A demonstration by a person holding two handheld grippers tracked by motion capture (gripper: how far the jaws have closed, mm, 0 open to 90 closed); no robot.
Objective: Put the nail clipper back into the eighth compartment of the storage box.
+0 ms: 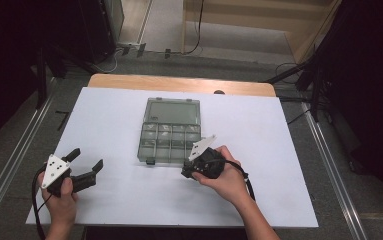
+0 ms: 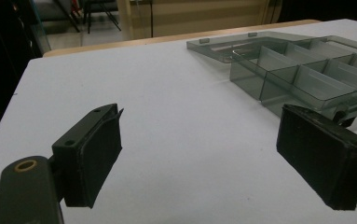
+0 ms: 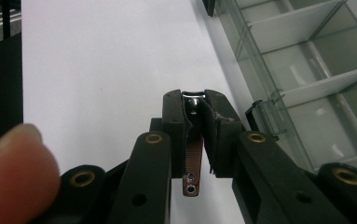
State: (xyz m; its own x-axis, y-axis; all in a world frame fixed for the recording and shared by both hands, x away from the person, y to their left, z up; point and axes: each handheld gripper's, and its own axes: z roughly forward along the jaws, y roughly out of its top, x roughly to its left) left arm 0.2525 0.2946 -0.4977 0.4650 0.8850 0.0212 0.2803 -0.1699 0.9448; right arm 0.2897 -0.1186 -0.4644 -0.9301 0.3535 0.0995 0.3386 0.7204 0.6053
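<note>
so the smoky translucent plastic organiser box with divided compartments (image 1: 170,131) sits open in the middle of the white table surface (image 1: 104,120), lid folded flat toward the far edge, every compartment looking empty.

the right gripper (image 1: 188,172) is down at the near right corner of the box, jaws pressed together on a thin flat copper-brown metal strip with two small holes at its end (image 3: 193,165). the strip runs up between the pads, and something shiny pokes out at the tips; can't tell what that bit is. the little clear latch tab (image 3: 265,115) on the box front is just beside the jaws in the right gripper view.

the left gripper (image 2: 199,149) hangs over bare table well to the left of the box, jaws spread wide, nothing between them.

handling guess: the strip looks light, thin and a bit slippery, probably bendy, so pinching flat faces makes sense. the box looks light and rigid and would likely skate on the table if nudged; grab a side wall, not the latch.
</note>
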